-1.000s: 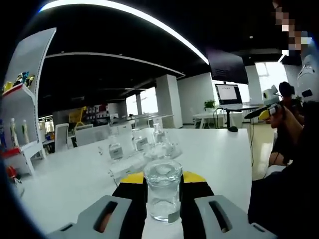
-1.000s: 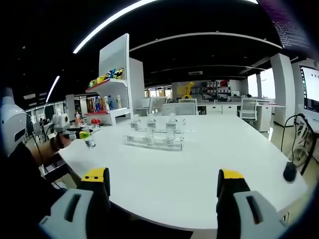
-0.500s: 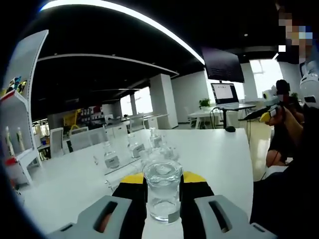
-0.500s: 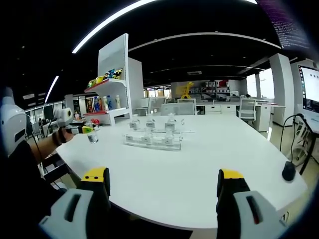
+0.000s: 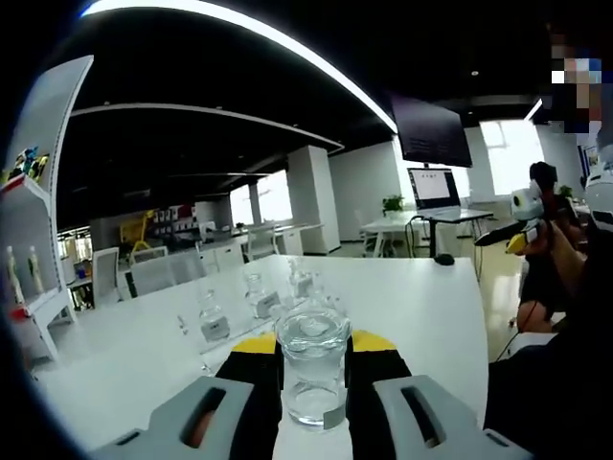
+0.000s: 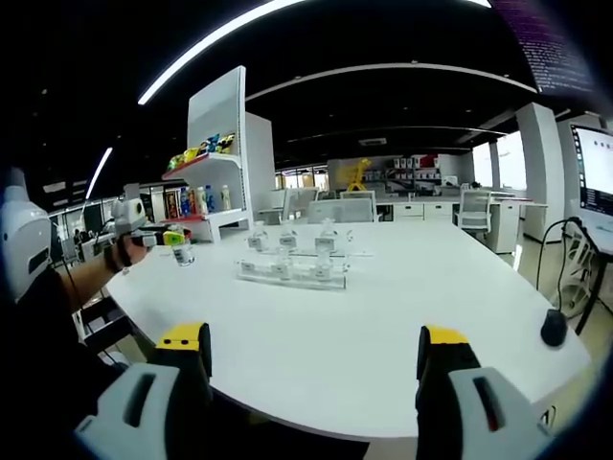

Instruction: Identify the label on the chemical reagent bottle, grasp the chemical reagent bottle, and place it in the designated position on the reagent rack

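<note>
1. Carrying the bottle (image 5: 312, 369) is the step in hand: the left gripper (image 5: 312, 383) is clamped on it, its jaws pressed against both sides of the clear glass body below the wide stopper. The bottle stands upright between them, held in the air above the near part of the white table (image 6: 402, 316).

2. From the right gripper view, the left gripper (image 6: 165, 241) with its bottle (image 6: 182, 253) hangs to the left of the rack (image 6: 287, 271), well apart from it and above the table's left edge.

3. The rack is the landmark. It is a clear tiered stand near the table's middle, with several small labelled bottles already on it. Which slot is free, and what the labels read, is too small to tell.

4. To do this well, I judge the bottle should travel level and upright towards the rack, approaching from the rack's open side so it does not knock the bottles already standing there.

5. Matching the label on the held bottle to the slot's tag should come before lowering; the small tag low on the glass faces the camera but cannot be read.

6. The right gripper (image 6: 314, 369) has its jaws spread wide with nothing between them, poised over the table's near edge, in front of the rack and well apart from it.
</note>
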`<state>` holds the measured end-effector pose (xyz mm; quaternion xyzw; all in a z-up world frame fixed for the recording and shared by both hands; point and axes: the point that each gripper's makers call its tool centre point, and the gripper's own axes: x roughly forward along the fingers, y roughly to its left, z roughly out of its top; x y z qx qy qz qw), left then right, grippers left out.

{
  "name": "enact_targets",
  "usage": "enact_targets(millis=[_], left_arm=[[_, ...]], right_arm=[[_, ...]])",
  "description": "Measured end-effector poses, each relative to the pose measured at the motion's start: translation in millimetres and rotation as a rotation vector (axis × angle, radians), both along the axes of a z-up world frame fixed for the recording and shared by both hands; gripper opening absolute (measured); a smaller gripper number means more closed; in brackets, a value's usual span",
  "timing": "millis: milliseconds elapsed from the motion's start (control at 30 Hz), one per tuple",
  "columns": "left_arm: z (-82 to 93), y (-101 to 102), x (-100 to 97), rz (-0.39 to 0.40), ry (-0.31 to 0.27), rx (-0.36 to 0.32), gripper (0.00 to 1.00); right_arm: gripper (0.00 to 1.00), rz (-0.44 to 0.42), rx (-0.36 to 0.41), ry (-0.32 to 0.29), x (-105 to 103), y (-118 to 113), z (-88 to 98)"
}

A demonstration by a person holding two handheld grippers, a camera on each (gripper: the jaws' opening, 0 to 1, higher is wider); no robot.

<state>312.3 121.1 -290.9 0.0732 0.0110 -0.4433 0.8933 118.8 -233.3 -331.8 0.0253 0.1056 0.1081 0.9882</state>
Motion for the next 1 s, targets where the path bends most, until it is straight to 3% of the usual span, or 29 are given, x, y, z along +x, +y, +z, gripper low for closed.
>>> enact_targets(millis=[533, 1000], left_arm=[[41.7, -21, 40.6, -0.006, -0.035, -0.039, 0.25], [40.0, -30, 75.2, 0.001, -0.006, -0.056, 0.25]], right_arm=[[0.85, -0.008, 0.009, -0.005, 0, -3, -1.1], [0.85, -0.009, 0.008, 0.012, 4, -4, -5.6]])
